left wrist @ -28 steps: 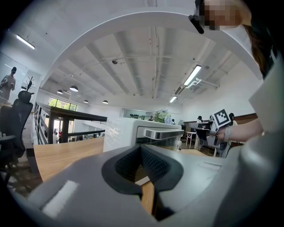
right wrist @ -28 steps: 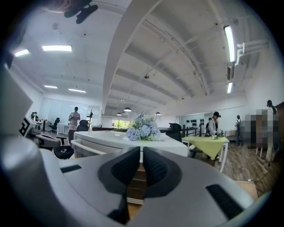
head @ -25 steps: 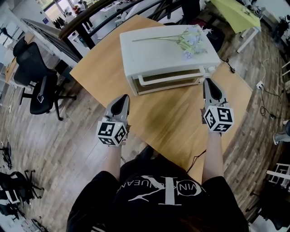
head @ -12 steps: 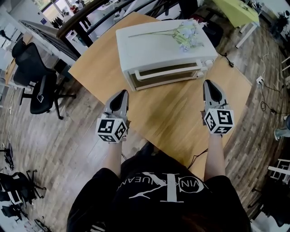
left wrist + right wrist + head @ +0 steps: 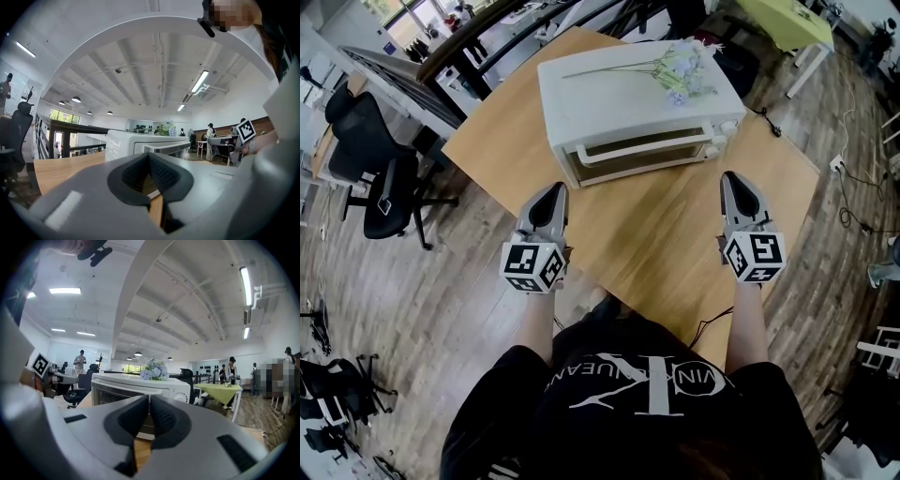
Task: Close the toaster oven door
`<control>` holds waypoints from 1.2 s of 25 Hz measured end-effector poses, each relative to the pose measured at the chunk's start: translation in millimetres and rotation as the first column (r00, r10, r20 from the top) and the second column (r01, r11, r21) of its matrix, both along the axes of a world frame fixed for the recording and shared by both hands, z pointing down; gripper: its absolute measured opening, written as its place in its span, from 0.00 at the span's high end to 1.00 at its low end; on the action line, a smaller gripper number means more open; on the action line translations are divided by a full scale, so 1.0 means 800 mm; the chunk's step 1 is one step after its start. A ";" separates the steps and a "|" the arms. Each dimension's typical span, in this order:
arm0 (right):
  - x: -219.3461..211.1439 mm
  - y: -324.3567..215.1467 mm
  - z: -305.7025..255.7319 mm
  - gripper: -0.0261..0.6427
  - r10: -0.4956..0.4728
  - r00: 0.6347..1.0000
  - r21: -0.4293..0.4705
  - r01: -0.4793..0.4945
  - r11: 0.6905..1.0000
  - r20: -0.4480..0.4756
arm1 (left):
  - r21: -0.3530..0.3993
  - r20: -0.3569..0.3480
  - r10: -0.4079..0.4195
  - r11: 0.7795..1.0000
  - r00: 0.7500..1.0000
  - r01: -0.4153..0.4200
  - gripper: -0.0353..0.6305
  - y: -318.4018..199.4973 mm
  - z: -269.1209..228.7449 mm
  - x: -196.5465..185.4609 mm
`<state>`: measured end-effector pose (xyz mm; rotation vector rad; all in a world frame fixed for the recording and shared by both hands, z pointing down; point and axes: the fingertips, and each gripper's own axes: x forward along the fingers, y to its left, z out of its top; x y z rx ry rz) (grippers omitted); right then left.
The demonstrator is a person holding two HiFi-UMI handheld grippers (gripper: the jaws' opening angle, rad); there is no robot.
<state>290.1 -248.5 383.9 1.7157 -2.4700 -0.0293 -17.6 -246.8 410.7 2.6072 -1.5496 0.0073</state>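
While both tools hang by the near edge of the table (image 5: 647, 234), well short of the appliance, neither is placed to push. Left gripper (image 5: 551, 191) and right gripper (image 5: 738, 179) each have jaws pressed together on nothing. Further back, the toaster oven (image 5: 628, 94) sits mid-table, its door (image 5: 639, 156) upright against the front and judged closed. Flowers (image 5: 680, 70) lie on its roof. Only the head view shows the layout. Only the gripper views confirm the meeting pads, and the right one shows a knob (image 5: 179, 397) face-on.
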 end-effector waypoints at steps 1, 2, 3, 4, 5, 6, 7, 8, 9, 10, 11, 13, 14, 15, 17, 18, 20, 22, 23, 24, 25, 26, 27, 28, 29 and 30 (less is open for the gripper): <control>0.001 0.001 0.001 0.93 0.003 1.000 -0.002 -0.003 1.000 0.002 | 0.001 0.000 0.001 1.000 1.000 -0.001 0.93 0.000 0.000 0.000; 0.002 0.003 0.002 0.93 0.005 1.000 -0.004 -0.005 1.000 0.003 | 0.002 0.000 0.001 1.000 1.000 -0.001 0.93 0.001 -0.001 0.000; 0.003 0.004 0.003 0.93 0.006 1.000 -0.007 -0.006 1.000 0.003 | 0.003 0.001 0.000 1.000 1.000 0.000 0.93 0.001 -0.001 0.000; 0.003 0.005 0.005 0.93 0.006 1.000 -0.009 -0.006 1.000 0.001 | 0.004 0.001 -0.001 1.000 1.000 0.001 0.93 0.002 -0.001 0.000; 0.003 0.005 0.006 0.93 0.005 1.000 -0.011 -0.005 1.000 -0.001 | 0.005 0.002 -0.002 1.000 1.000 0.002 0.93 0.002 0.000 0.000; 0.003 0.006 0.006 0.93 0.005 1.000 -0.012 -0.005 1.000 -0.002 | 0.005 0.002 -0.003 1.000 1.000 0.003 0.93 0.003 0.000 0.000; 0.004 0.007 0.007 0.93 0.005 1.000 -0.013 -0.005 1.000 -0.001 | 0.005 0.002 -0.004 1.000 1.000 0.004 0.93 0.004 0.000 0.000; 0.003 0.008 0.007 0.93 0.005 1.000 -0.013 -0.005 1.000 0.000 | 0.004 0.003 -0.005 1.000 1.000 0.005 0.93 0.004 0.000 -0.001; 0.003 0.009 0.008 0.93 0.005 1.000 -0.013 -0.005 1.000 0.001 | 0.002 0.005 -0.006 1.000 1.000 0.006 0.93 0.005 0.001 -0.001; 0.002 0.010 0.008 0.93 0.005 1.000 -0.013 -0.005 1.000 0.002 | -0.001 0.006 -0.008 1.000 1.000 0.008 0.93 0.006 0.002 -0.002; 0.001 0.011 0.009 0.93 0.005 1.000 -0.015 -0.005 1.000 0.002 | -0.003 0.008 -0.011 1.000 1.000 0.011 0.93 0.008 0.003 -0.003; 0.000 0.014 0.012 0.93 0.005 1.000 -0.019 -0.005 1.000 0.003 | -0.006 0.009 -0.014 1.000 1.000 0.014 0.93 0.011 0.004 -0.006; -0.001 0.015 0.013 0.93 0.005 1.000 -0.021 -0.005 1.000 0.004 | -0.006 0.009 -0.016 1.000 1.000 0.016 0.93 0.012 0.004 -0.007; -0.001 0.016 0.014 0.93 0.005 1.000 -0.023 -0.005 1.000 0.005 | -0.007 0.009 -0.017 1.000 1.000 0.017 0.93 0.013 0.004 -0.008; -0.003 0.016 0.016 0.93 0.004 1.000 -0.025 -0.004 1.000 0.008 | -0.008 0.010 -0.020 1.000 1.000 0.020 0.93 0.014 0.005 -0.010; -0.004 0.016 0.016 0.93 0.003 1.000 -0.026 -0.003 1.000 0.008 | -0.010 0.010 -0.022 1.000 1.000 0.022 0.93 0.014 0.006 -0.012; -0.006 0.015 0.017 0.93 0.002 1.000 -0.027 -0.001 1.000 0.008 | -0.011 0.011 -0.027 1.000 1.000 0.027 0.93 0.014 0.007 -0.015; -0.007 0.016 0.018 0.93 0.000 1.000 -0.027 0.001 1.000 0.008 | -0.011 0.009 -0.029 1.000 1.000 0.029 0.93 0.014 0.007 -0.016; -0.008 0.016 0.019 0.93 0.000 1.000 -0.026 0.001 1.000 0.008 | -0.010 0.009 -0.029 1.000 1.000 0.029 0.93 0.014 0.007 -0.017; -0.008 0.017 0.019 0.93 0.000 1.000 -0.026 0.000 1.000 0.008 | -0.009 0.009 -0.029 1.000 1.000 0.029 0.93 0.014 0.007 -0.017; -0.009 0.017 0.019 0.93 0.000 1.000 -0.025 0.000 1.000 0.008 | -0.008 0.009 -0.029 1.000 1.000 0.029 0.93 0.015 0.007 -0.017; -0.009 0.017 0.018 0.93 0.001 1.000 -0.025 -0.001 1.000 0.008 | -0.007 0.008 -0.029 1.000 1.000 0.029 0.93 0.014 0.007 -0.018; -0.009 0.017 0.018 0.93 0.001 1.000 -0.025 -0.001 1.000 0.007 | -0.007 0.009 -0.029 1.000 1.000 0.029 0.93 0.014 0.006 -0.018; -0.010 0.016 0.018 0.93 0.001 1.000 -0.024 -0.001 1.000 0.008 | -0.006 0.009 -0.030 1.000 1.000 0.030 0.93 0.013 0.006 -0.018; -0.010 0.016 0.018 0.93 0.001 1.000 -0.023 0.000 1.000 0.008 | -0.006 0.010 -0.030 1.000 1.000 0.030 0.93 0.013 0.006 -0.018; -0.010 0.017 0.018 0.93 0.001 1.000 -0.022 -0.001 1.000 0.008 | -0.005 0.011 -0.030 1.000 0.999 0.030 0.93 0.013 0.006 -0.019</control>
